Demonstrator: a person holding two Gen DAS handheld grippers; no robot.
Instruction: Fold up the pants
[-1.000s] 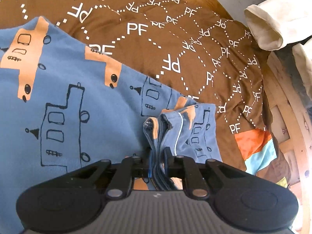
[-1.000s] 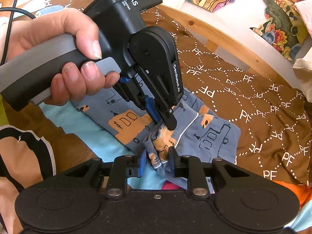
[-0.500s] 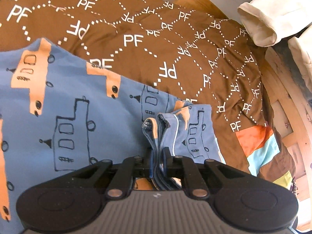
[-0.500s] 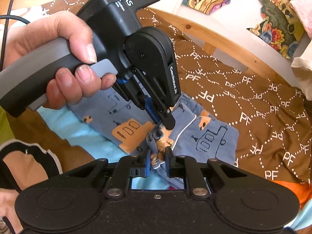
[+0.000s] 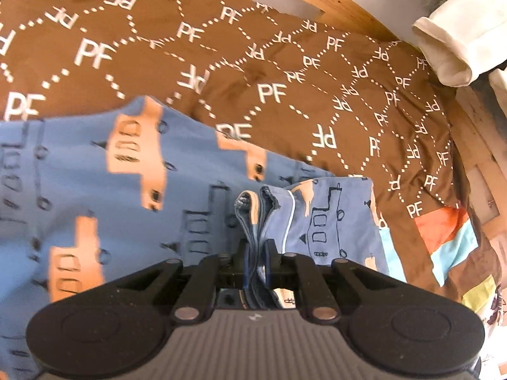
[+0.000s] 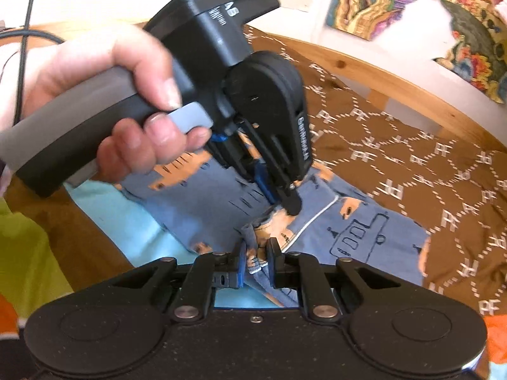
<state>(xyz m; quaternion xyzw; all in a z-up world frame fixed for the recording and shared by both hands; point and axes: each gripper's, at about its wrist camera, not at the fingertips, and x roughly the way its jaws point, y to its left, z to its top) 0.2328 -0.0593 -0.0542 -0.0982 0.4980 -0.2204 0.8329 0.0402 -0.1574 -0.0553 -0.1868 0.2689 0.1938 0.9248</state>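
The pants are blue with orange and outlined truck prints and lie on a brown bedspread. My left gripper is shut on a bunched edge of the pants, with a folded part lying to its right. In the right wrist view my right gripper is shut on the same bunched edge of the pants. The left gripper, held in a hand, pinches the cloth just beyond my right one.
The bedspread has white "PF" marks and colour patches. A wooden bed frame runs along the far side. Cream cloth lies at the upper right. A light blue patch sits under the pants.
Both grippers have moved with the pinched edge, still shut. In the left wrist view the pants have slid lower and more bedspread shows; the views are blurred by motion.
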